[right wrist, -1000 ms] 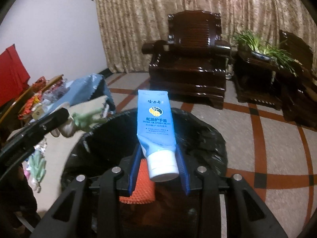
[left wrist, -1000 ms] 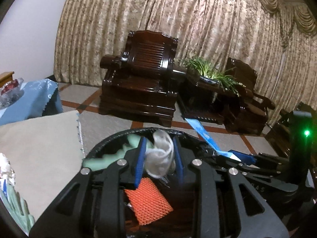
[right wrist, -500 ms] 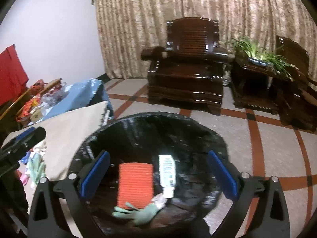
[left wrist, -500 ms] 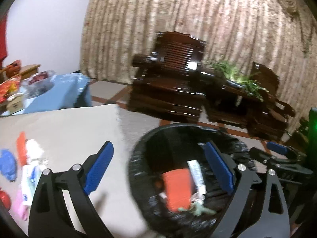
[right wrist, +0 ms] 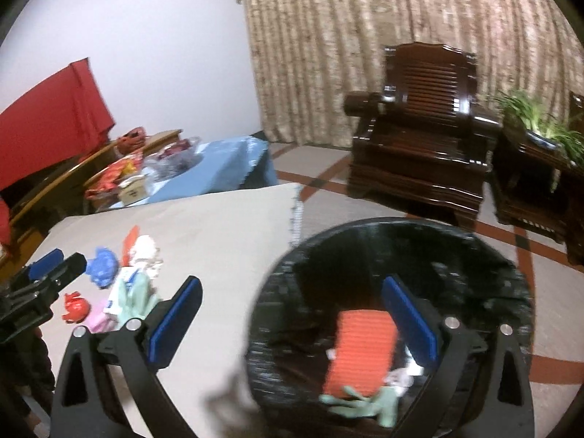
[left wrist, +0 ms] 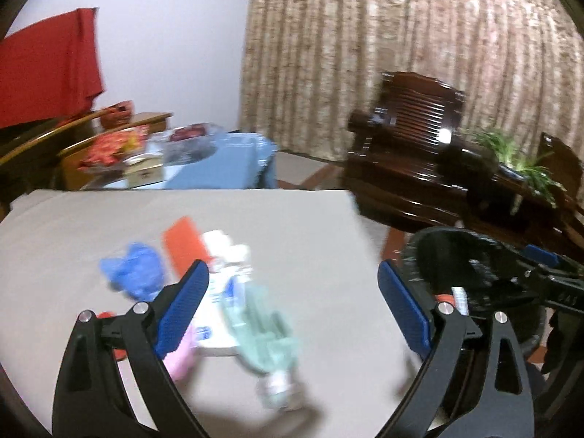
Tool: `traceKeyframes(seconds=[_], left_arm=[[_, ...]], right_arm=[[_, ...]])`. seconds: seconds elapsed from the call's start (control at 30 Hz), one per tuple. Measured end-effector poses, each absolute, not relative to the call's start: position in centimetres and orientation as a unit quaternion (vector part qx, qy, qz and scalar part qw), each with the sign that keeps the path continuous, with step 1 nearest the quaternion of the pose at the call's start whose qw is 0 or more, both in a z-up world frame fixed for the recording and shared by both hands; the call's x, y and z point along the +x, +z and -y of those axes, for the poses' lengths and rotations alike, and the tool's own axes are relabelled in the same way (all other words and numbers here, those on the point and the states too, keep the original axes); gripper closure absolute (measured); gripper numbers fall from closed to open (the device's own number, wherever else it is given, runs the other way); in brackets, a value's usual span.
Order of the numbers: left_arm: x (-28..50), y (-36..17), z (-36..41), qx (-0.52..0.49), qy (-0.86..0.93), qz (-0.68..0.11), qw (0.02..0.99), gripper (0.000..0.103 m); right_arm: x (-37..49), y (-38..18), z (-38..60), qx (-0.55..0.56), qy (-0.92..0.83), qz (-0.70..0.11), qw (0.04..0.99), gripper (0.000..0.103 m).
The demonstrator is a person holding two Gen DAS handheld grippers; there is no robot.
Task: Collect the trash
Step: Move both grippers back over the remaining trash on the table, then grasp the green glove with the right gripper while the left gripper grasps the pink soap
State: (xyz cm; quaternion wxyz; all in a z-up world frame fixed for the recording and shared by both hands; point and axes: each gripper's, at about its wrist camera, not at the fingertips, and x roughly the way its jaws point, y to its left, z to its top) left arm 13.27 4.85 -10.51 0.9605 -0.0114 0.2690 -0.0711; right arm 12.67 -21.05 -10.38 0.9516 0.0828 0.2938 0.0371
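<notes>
The bin (right wrist: 394, 255) holds an orange pad (right wrist: 361, 350) and a green glove (right wrist: 365, 403). More trash (left wrist: 219, 292) lies on the table (left wrist: 310, 241). Both the left gripper (left wrist: 292, 310) and the right gripper (right wrist: 292, 321) are wide apart, holding nothing, jaws just opened.

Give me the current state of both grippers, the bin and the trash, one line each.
Left gripper: open, empty, over the table pile.
Right gripper: open, empty, at the bin's rim.
Black-lined round trash bin: uncovered, partly filled.
Orange mesh pad: lying in the bin.
Pale green glove: crumpled in the bin.
Blue crumpled glove: on the beige table, uncollected.
Red crumpled scrap: on the table, uncollected.
</notes>
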Motion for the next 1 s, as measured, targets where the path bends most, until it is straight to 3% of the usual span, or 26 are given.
traceKeyframes(seconds=[0.57, 1.0], left_arm=[[11.3, -14.1, -15.3, -0.026, 0.027, -0.308, 0.951, 0.012], [11.4, -16.5, -18.1, -0.027, 0.043, -0.328, 0.943, 0.012]], right_arm=[[14.5, -13.7, 6.9, 0.034, 0.131, -0.327, 0.935, 0.006], [16.3, -18.6, 2.3, 0.018, 0.145, -0.370, 0.917, 0.017]])
